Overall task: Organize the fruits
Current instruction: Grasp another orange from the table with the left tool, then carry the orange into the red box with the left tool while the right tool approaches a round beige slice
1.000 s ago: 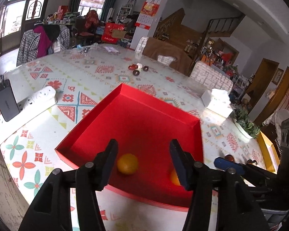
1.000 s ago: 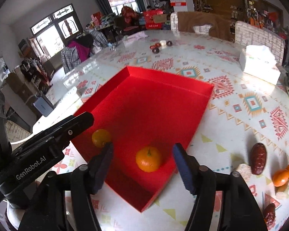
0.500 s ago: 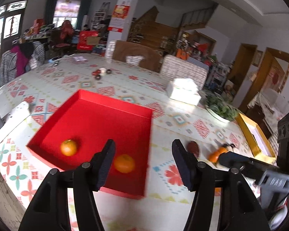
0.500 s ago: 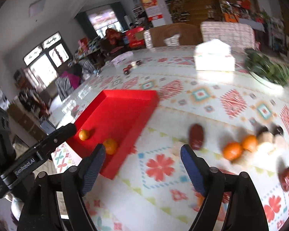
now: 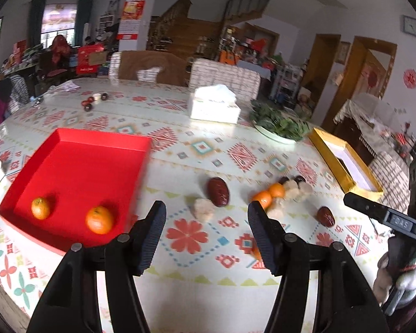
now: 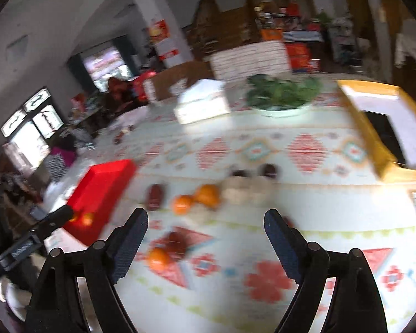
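A red tray [image 5: 77,138] at the left holds two oranges [image 5: 40,208] [image 5: 99,220]. My left gripper [image 5: 206,216] hovers open and empty over the tablecloth, right of the tray. Ahead of it lie a red date [image 5: 218,191], a pale lump [image 5: 203,208], two more oranges [image 5: 263,198] and another date [image 5: 326,216]. In the blurred right wrist view, my right gripper [image 6: 205,222] has its jaws opening with nothing between them. It is near a pair of oranges [image 6: 183,204], with a single orange [image 6: 158,258] and a date [image 6: 176,241] by its left finger.
A yellow box [image 5: 344,163] sits at the table's right edge. Farther back stand a white tissue box [image 5: 215,108] and a plate of greens [image 5: 277,125]. Small dark items [image 5: 87,105] lie far back left. Chairs line the far side.
Both grippers swung right, from over the red tray to the loose fruit on the cloth. The right jaws spread wider. The two oranges stayed in the tray.
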A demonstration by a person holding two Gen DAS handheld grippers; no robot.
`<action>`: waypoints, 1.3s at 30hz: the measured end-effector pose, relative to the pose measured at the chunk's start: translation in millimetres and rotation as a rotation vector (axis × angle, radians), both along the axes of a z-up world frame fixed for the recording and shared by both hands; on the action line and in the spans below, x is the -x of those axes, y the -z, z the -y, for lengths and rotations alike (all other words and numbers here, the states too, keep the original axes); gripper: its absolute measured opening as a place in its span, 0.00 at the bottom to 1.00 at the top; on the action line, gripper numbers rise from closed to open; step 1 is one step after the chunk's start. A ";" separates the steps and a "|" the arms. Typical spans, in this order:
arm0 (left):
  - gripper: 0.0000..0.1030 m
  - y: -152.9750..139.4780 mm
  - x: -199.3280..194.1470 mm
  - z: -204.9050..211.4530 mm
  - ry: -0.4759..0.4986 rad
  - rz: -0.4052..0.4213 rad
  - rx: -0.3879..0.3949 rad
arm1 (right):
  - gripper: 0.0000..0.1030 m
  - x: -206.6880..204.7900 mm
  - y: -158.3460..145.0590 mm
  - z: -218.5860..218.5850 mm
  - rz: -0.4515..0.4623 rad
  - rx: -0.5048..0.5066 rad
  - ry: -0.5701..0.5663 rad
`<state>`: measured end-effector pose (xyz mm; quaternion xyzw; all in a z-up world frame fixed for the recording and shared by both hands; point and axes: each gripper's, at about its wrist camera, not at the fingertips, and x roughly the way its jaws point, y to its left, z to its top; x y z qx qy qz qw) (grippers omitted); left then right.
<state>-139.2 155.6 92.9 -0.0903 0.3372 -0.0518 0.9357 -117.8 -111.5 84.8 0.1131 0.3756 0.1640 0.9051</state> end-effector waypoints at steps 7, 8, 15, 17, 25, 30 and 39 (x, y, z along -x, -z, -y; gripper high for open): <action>0.63 18.9 -7.4 29.0 0.082 -0.052 -0.010 | 0.87 -10.8 36.4 57.0 -0.136 0.007 0.081; 0.63 22.9 -9.5 33.8 0.093 -0.063 -0.014 | 0.87 -10.3 40.6 58.8 -0.141 0.006 0.085; 0.63 49.7 -18.3 65.7 0.189 -0.133 -0.057 | 0.85 -19.0 54.2 57.5 -0.147 0.019 0.085; 0.63 57.3 -21.6 72.6 0.208 -0.152 -0.072 | 0.85 -23.1 56.5 55.7 -0.148 0.026 0.085; 0.62 76.2 -33.1 84.4 0.239 -0.200 -0.093 | 0.84 -38.5 61.8 39.3 -0.160 0.075 0.053; 0.62 82.4 -37.9 89.2 0.257 -0.207 -0.101 | 0.80 -42.7 65.9 28.6 -0.159 0.131 0.043; 0.31 81.7 -34.9 100.5 0.283 -0.184 -0.163 | 0.61 -43.3 68.1 19.5 -0.147 0.213 0.056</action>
